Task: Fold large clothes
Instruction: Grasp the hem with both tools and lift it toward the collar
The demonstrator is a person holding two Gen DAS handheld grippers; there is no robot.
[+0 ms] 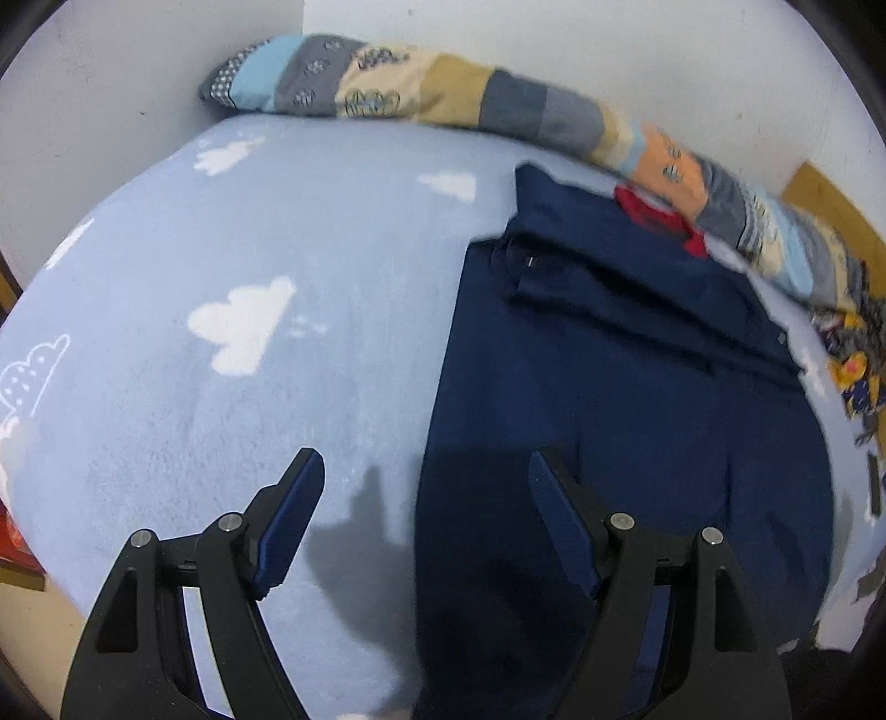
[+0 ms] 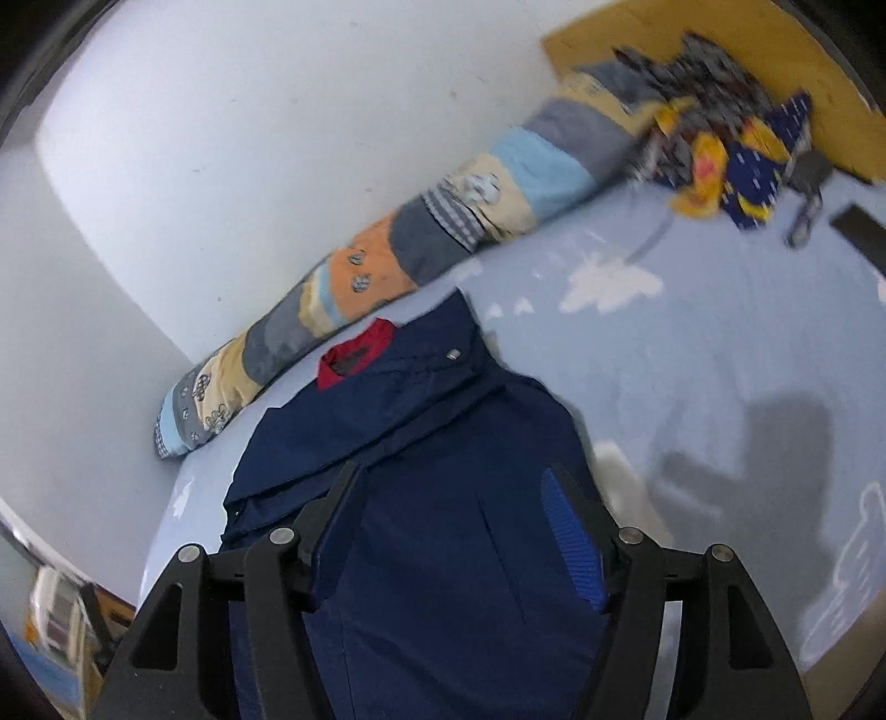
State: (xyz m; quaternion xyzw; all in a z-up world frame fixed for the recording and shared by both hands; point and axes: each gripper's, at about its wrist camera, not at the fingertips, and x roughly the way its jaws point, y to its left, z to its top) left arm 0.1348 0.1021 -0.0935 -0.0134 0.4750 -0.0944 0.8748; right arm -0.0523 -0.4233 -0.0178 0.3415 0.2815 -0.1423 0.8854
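Observation:
A navy jacket (image 1: pixel 609 360) with a red lining (image 1: pixel 653 213) at its collar lies flat on the bed, its sleeves folded across the chest. My left gripper (image 1: pixel 426 462) hovers open over the jacket's left edge, one finger above the sheet and the other above the cloth, with nothing between the pads. In the right wrist view the jacket (image 2: pixel 415 421) fills the lower middle, and its red lining (image 2: pixel 357 354) shows at the far end. My right gripper (image 2: pixel 451 476) stands open above the jacket's body and grips no cloth.
The light blue sheet (image 1: pixel 221 249) with white clouds covers the bed (image 2: pixel 692 360). A long patchwork bolster (image 1: pixel 443 94) (image 2: pixel 415 243) lies along the white wall. A heap of colourful clothes (image 2: pixel 720 149) and a black object (image 2: pixel 861 230) lie near the wooden headboard (image 2: pixel 720 33).

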